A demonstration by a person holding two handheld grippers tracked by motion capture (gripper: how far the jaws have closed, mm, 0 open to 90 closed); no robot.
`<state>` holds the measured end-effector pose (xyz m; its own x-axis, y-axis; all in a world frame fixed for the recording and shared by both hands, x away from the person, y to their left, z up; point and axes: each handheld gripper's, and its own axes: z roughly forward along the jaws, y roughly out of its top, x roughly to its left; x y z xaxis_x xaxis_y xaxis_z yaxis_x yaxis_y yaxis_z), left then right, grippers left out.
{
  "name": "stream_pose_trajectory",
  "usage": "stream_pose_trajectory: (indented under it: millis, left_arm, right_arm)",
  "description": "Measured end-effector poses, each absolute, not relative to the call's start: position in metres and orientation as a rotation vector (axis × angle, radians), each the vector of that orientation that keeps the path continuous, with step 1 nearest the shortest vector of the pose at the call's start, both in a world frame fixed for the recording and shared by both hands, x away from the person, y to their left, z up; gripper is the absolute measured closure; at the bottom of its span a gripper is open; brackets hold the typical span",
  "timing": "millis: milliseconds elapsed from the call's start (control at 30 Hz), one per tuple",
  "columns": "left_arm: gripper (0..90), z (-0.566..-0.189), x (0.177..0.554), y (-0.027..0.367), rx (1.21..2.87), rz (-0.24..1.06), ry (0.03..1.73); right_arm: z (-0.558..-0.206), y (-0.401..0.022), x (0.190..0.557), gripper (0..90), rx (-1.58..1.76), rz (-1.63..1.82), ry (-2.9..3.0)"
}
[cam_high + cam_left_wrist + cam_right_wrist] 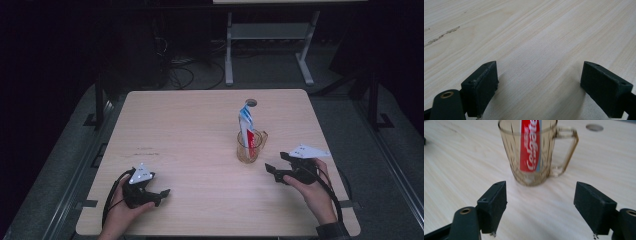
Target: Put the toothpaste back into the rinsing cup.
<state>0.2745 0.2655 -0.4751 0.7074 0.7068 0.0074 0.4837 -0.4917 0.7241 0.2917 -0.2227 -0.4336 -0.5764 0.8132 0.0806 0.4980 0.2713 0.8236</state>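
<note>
Item 1, right gripper [540, 206]: jaws standing wide apart, nothing between them, pads bare. It is hanging just short of the glass mug [534, 157], on the person's side of it, pointing at the mug's lower wall.

Item 2, left gripper [539, 87]: jaws likewise spread, holding nothing, resting low over bare wood well to the left of the mug and nearer the person's edge.

Item 3, glass mug: clear, amber-tinted, cut pattern on the wall, standing upright on the table [190, 150], right of centre. Its handle [566, 150] is pointing away from the left gripper.

Item 4, toothpaste tube [530, 145]: red, white and blue, standing on end inside the mug and leaning against the rim, its upper part [245, 117] sticking well above the glass.

Item 5, round grommet [251, 103]: lying in the table top beyond the mug, near the far edge.

Handling note: the work appears to be centring on the mug and tube. For a clean grip, the right gripper is best kept spread until the pads are sitting either side of the chosen part. The tube is tall and loose, so a knock to the glass could be tipping it over.
</note>
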Motion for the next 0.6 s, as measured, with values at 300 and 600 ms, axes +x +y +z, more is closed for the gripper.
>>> stream_pose_trajectory:
  millis: [300, 600]
  left_arm:
    - [13.7, -0.475, 0.274, 0.266, 2.189, 0.393, 0.900]
    - [13.6, -0.475, 0.274, 0.266, 2.190, 0.393, 0.899]
  right_arm:
    - [-0.451, -0.228, 0.277, 22.6, 1.238, 1.110, 2.243]
    - [-0.465, -0.236, 0.264, 22.7, 1.272, 1.068, 2.259]
